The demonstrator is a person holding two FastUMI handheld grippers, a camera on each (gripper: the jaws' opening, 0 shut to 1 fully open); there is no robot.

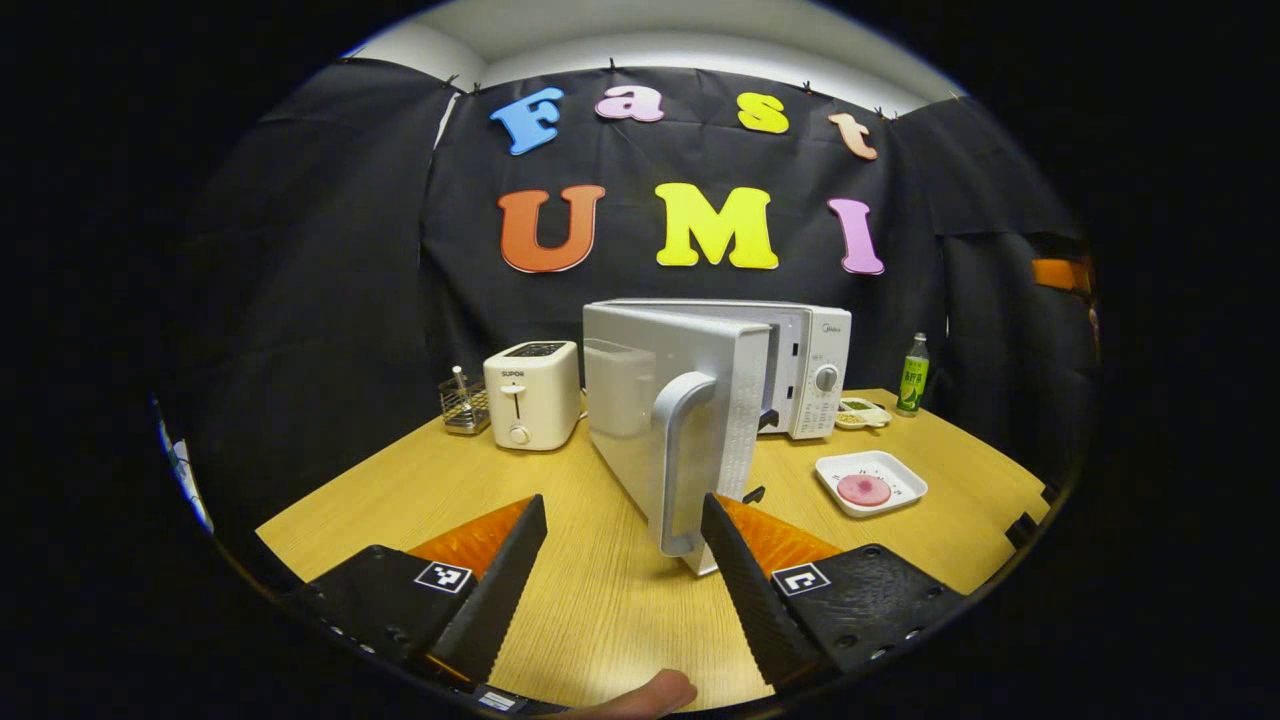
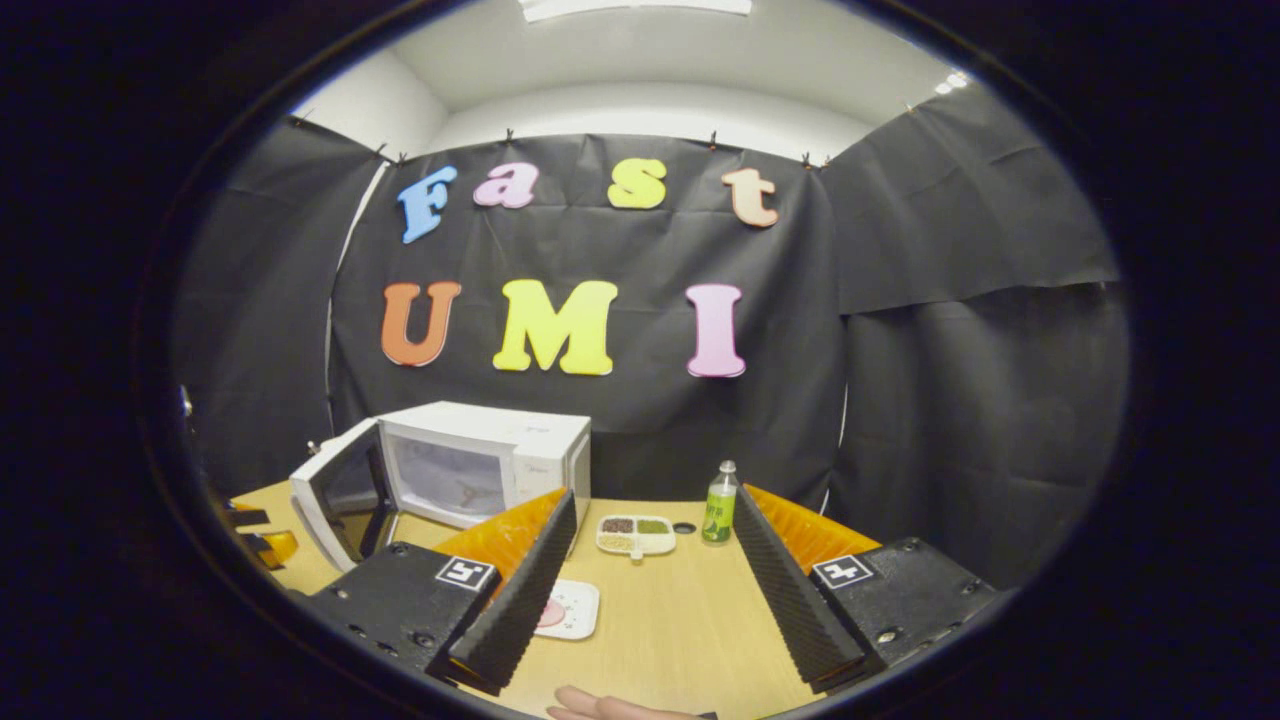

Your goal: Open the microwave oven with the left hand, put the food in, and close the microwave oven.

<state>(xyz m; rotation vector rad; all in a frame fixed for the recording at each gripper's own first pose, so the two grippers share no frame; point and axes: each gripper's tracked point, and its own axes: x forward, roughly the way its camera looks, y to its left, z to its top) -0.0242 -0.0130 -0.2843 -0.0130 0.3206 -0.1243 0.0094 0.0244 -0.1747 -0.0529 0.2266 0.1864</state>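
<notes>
Black cloth walls (image 2: 950, 330), white ceiling (image 2: 650, 60) — wooden table (image 1: 600, 590), evenly lit

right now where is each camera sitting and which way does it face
Left gripper view: rides the left gripper, facing the open microwave door close ahead; its open fingers and a fingertip show.
Right gripper view: rides the right gripper, set farther back over the table, facing the green bottle; its open fingers show.
Shared: the microwave, the plate of food, the divided dish, the bottle.

ridged fingers (image 1: 500, 590), square tag markers, screwed black mounts
</notes>
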